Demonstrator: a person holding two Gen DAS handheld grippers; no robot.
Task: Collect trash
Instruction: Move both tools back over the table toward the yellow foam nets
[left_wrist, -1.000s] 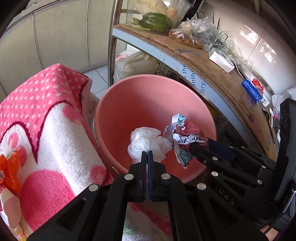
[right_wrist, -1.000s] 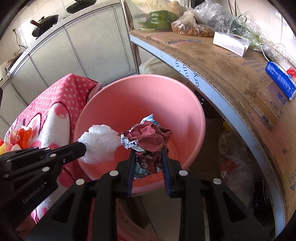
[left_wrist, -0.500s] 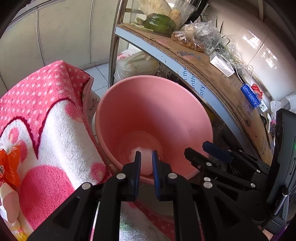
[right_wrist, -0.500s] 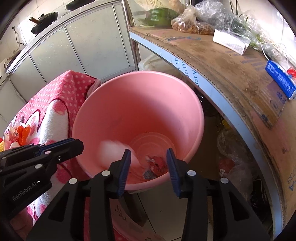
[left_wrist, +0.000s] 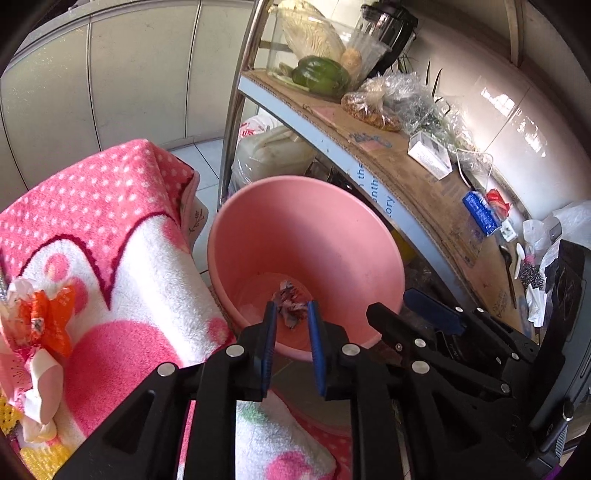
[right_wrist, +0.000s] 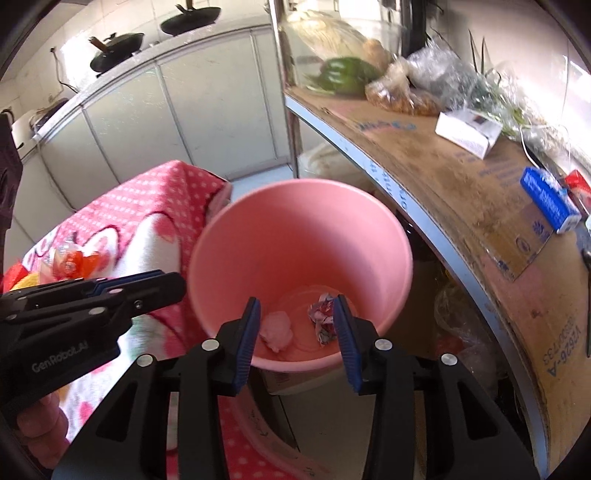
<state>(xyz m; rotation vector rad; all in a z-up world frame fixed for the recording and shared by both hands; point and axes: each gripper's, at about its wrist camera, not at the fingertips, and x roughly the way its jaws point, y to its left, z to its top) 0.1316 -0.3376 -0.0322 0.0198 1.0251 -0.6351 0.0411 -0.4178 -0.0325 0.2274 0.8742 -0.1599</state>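
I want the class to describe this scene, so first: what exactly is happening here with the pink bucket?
A person holds a claw in each hand above a pink bucket beside a pink blanket. Two pieces of trash lie at the bucket's bottom: a crumpled printed wrapper and a wad of thin plastic. The left claw is opening and the right claw is open; neither has anything between its jaws. An orange wrapper lies on the blanket.

Bright daylight fills both pictures. White window glare shines on the glossy tiled wall (left_wrist: 517, 107) at the upper right. The right view is a bit blurry. Edges curve and go dark at the corners.
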